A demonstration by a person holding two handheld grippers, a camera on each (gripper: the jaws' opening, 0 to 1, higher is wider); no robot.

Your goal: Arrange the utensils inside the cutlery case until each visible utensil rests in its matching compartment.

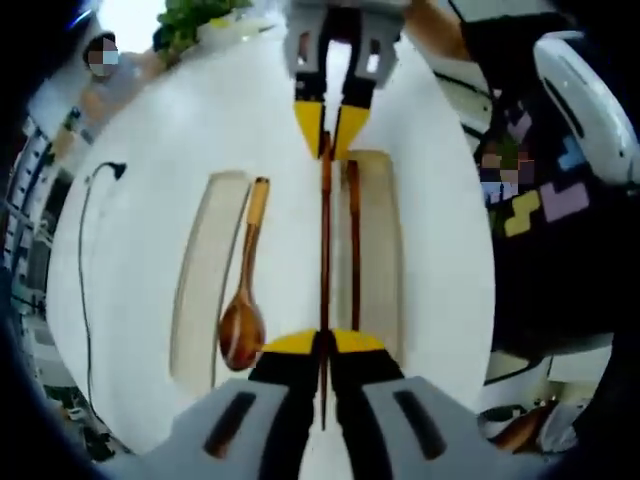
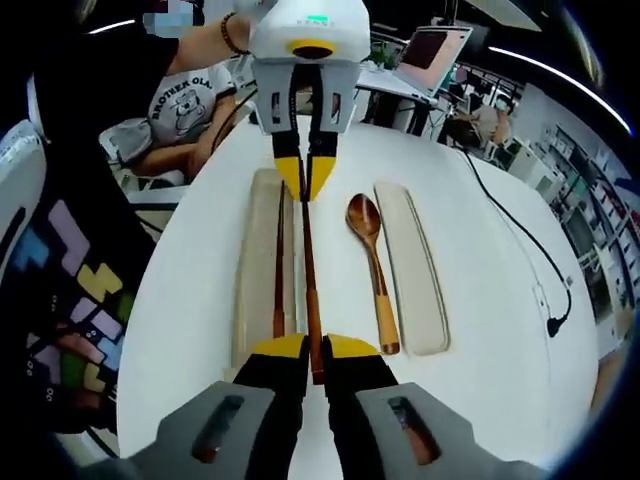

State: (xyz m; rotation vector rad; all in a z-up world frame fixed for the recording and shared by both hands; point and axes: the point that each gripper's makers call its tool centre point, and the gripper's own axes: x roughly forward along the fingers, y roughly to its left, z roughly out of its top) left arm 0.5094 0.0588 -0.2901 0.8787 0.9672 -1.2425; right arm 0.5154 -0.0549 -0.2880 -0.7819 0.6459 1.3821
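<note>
1. While both ends are pinched, one chopstick (image 1: pixel 325 250) spans between left tool (image 1: pixel 322 345) and right tool (image 2: pixel 313 350), each clenched on it.
2. Second chopstick (image 1: pixel 353 245) lies in the case half (image 1: pixel 378 250).
3. Wooden spoon (image 1: pixel 243 300) (bowl up) rests on the white tabletop (image 1: pixel 140 280), between the case half and the lid (image 1: pixel 200 270).

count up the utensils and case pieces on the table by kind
chopsticks: 2, one held at both ends by the left tongs and right tongs, one lying in a case half
wooden spoon: 1
beige case halves: 2
total: 5
</note>
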